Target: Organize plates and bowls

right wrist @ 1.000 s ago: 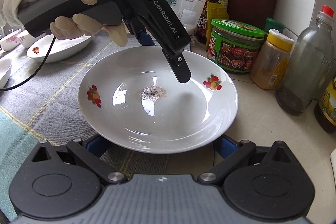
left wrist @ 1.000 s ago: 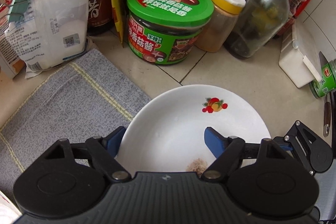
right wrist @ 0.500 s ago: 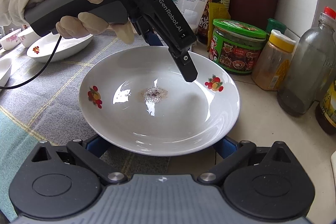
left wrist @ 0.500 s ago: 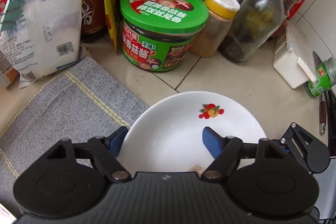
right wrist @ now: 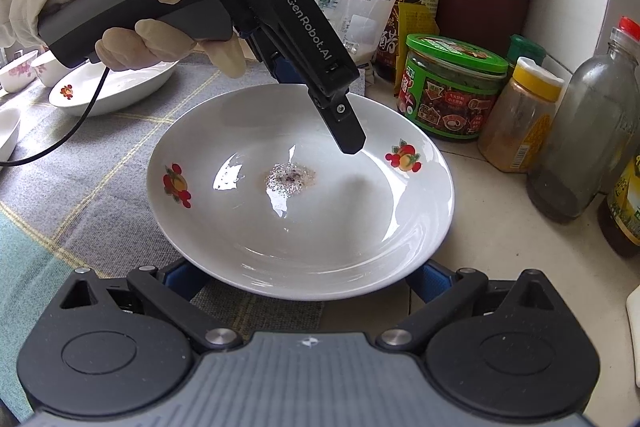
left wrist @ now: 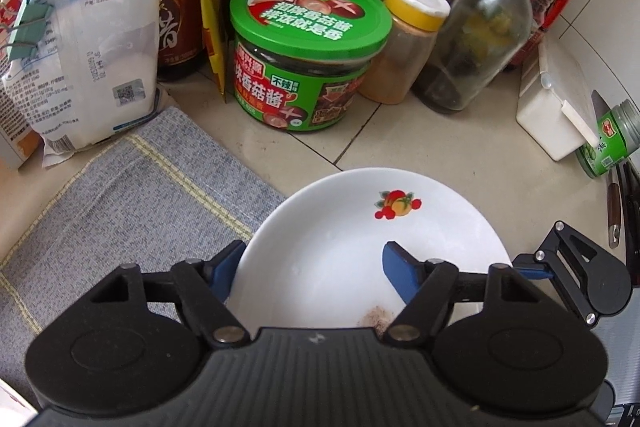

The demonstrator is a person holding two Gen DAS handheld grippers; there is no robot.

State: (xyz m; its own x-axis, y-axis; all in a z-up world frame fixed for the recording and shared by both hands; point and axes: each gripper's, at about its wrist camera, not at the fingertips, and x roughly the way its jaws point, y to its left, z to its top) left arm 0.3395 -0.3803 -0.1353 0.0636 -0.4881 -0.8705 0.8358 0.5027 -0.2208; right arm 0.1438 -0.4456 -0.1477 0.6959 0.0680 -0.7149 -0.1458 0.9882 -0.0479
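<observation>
A white plate (right wrist: 300, 227) with fruit prints and a patch of spice residue (right wrist: 290, 177) lies half on the grey cloth (left wrist: 120, 207), half on the tiled counter. My left gripper (left wrist: 316, 251), held by a gloved hand (right wrist: 132, 7), straddles the plate's far rim. One blue finger is outside the rim and the other is inside the dish. Its jaws are closing, and the inner pad is still clear of the rim. My right gripper (right wrist: 306, 279) stands open and wide at the near rim, its blue tips hidden under the plate's edge.
Behind the plate stand a green-lidded jar (left wrist: 308, 55), a yellow-capped spice jar (left wrist: 412, 43), a glass bottle (left wrist: 480, 43) and a white box (left wrist: 552, 107). A white bag (left wrist: 88, 27) leans at the back left. Another plate (right wrist: 120, 87) and small bowls (right wrist: 20, 71) sit on the cloth further left.
The left gripper's fingers have drawn slightly closer together across the plate's far rim. The plate and the right gripper have stayed where they were.
</observation>
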